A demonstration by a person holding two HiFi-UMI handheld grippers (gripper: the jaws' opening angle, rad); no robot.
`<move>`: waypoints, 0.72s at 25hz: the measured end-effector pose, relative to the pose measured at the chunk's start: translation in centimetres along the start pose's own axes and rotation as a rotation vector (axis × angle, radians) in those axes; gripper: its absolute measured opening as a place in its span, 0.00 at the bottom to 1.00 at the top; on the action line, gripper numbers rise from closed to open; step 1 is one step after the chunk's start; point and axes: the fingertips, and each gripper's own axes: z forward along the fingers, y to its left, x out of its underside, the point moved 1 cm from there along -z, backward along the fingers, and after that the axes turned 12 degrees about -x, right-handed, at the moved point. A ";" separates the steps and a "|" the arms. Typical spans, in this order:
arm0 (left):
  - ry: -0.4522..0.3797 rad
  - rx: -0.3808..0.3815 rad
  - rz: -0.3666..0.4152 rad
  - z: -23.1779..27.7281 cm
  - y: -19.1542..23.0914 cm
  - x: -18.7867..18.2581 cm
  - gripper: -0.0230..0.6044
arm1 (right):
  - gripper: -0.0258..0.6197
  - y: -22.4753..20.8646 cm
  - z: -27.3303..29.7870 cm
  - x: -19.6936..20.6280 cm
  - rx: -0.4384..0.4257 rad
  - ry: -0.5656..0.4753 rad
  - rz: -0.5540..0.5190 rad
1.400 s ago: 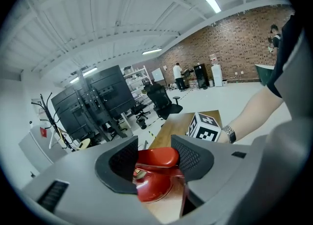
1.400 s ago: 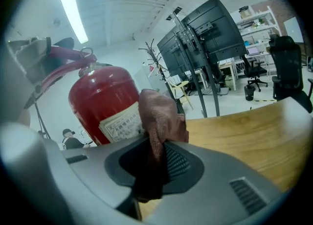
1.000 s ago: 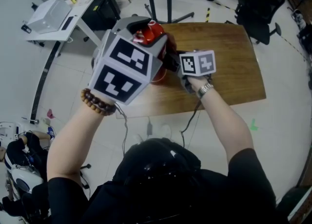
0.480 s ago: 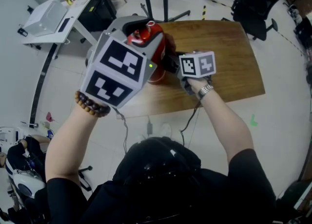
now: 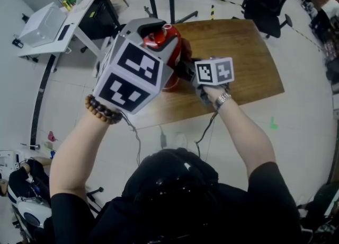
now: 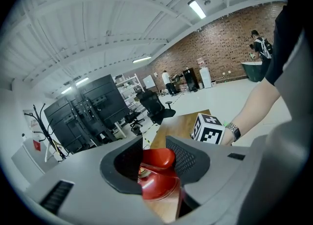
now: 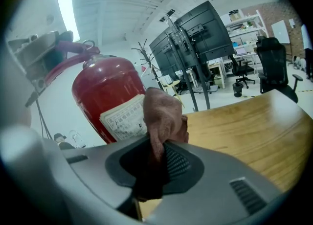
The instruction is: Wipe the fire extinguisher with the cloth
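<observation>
Closing in over the last second, the left gripper's [image 6: 155, 159] jaws now pinch the red top handle of the fire extinguisher [image 7: 105, 97], apparently to steady it. The right gripper [image 7: 159, 168] is pressed together on the cloth [image 7: 164, 111], whose bunched end sits just beside the label; whether it touches is unclear. Wiping looks barely begun, with most of the body left. The extinguisher stands near the left edge of the wooden table [image 5: 243, 52], its base hidden behind the marker cubes in the head view.

Left gripper [image 6: 155, 163], jaws just closed in, clamps the extinguisher handle [image 6: 163, 156]; right gripper [image 7: 159, 159] pinches the cloth [image 7: 164, 114].
</observation>
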 end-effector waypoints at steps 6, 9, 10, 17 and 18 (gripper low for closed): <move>-0.016 0.021 0.047 0.0 -0.7 0.5 0.27 | 0.15 -0.2 -0.1 0.5 0.068 -0.029 0.026; -0.012 0.022 0.047 0.1 -1.0 0.0 0.27 | 0.15 -0.6 -0.4 0.6 0.078 -0.033 0.030; -0.011 0.019 0.046 0.1 -1.1 -0.2 0.27 | 0.15 -0.8 -0.4 0.7 0.076 -0.032 0.035; -0.015 -0.017 0.014 -0.3 -0.6 -0.4 0.27 | 0.15 -2.2 1.2 3.2 0.001 0.059 0.027; -0.018 -0.025 0.002 -0.4 -0.4 -0.3 0.27 | 0.15 -2.4 1.6 3.6 -0.014 0.073 0.021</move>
